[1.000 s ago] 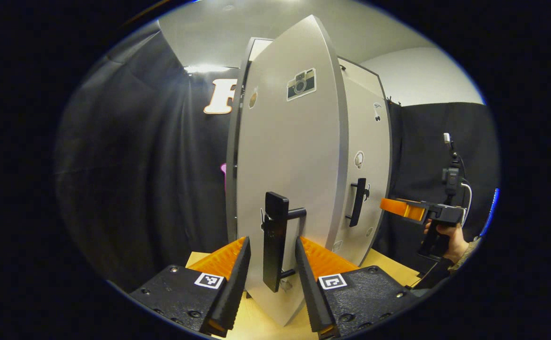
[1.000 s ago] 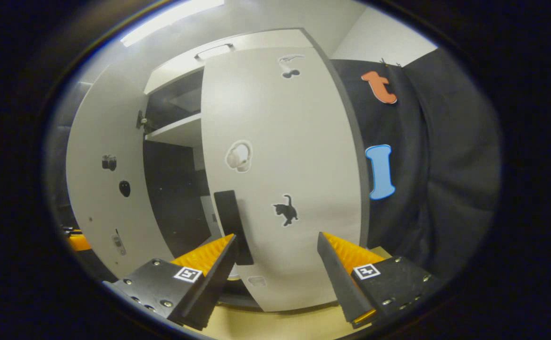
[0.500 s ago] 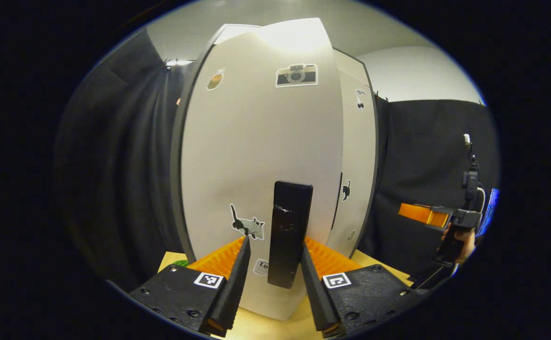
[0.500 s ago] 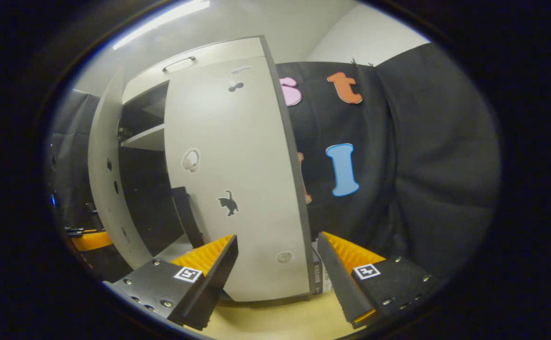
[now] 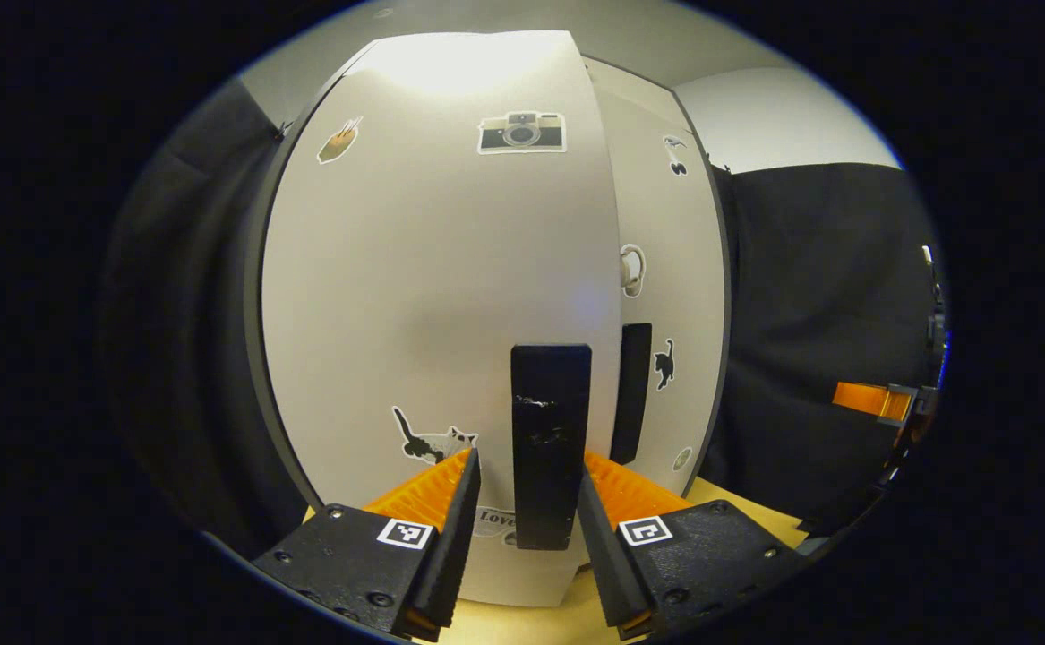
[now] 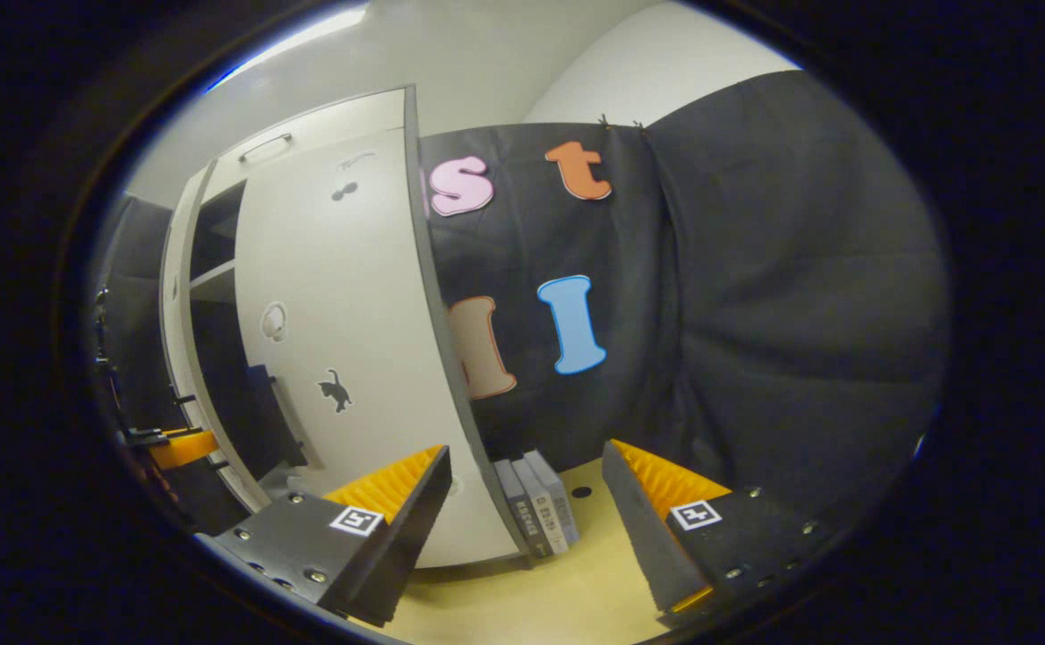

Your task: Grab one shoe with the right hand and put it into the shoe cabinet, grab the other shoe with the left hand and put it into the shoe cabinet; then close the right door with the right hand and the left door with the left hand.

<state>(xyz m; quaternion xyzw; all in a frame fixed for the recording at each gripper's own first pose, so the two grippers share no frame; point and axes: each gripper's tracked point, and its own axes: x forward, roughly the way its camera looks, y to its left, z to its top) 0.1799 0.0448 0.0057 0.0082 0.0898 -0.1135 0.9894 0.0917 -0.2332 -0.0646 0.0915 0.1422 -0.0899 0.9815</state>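
Straddling the left door's upright handle (image 5: 551, 443), my left tongs (image 5: 526, 528) stand apart, not pressing it; left door (image 5: 432, 296) lies straight ahead, nearly flush beside the right door (image 5: 674, 296). My right tongs (image 6: 526, 520) gape, idle.

left tool (image 5: 526, 502): two black textured bodies, silver screws, a white square black-patterned marker tag on each, ribbed wedge fingers (image 5: 450, 502) tapering forward. right tool (image 6: 522, 502): same build, black bodies, screw heads along edges, one square tag per side, ribbed wedge fingers (image 6: 415, 502).
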